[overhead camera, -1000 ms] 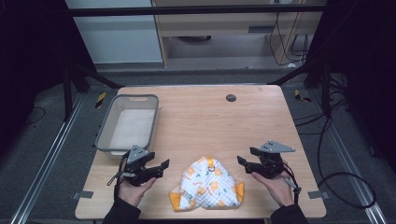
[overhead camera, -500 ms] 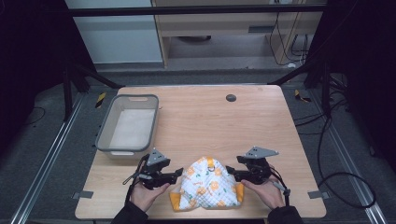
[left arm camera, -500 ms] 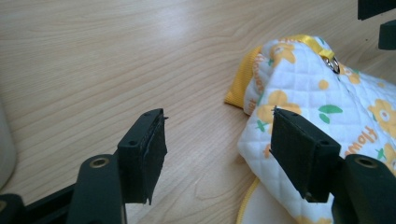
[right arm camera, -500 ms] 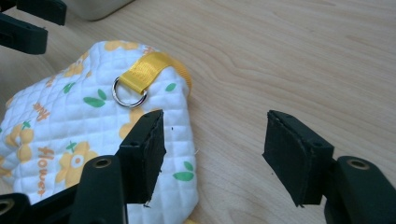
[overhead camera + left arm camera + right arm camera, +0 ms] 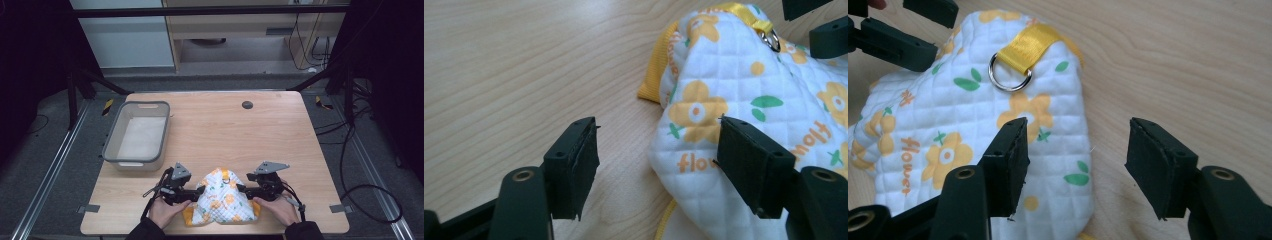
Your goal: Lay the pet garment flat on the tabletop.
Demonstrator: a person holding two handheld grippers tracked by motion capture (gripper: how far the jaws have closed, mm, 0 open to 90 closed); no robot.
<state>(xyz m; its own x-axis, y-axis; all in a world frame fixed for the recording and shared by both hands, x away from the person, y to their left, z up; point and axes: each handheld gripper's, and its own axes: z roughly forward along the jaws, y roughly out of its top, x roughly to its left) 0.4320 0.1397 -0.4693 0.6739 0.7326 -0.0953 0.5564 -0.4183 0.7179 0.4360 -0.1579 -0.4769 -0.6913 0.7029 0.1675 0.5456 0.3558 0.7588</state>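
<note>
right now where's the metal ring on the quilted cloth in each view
high view: ring at the cloth's far tip, between the grippers.
left gripper view: top right, under the yellow strap.
right gripper view: upper left of centre, hanging from that strap.
shared landmark: the yellow strap.

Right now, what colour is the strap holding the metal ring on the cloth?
Yellow. The strap shows best in the right gripper view, looped through the ring.

Both tools lie low, flanking the quilted cloth (image 5: 222,202). The left tool (image 5: 192,192) gapes at its left edge. The right tool (image 5: 243,189), jaws just narrowing, straddles its right edge without pressing.
</note>
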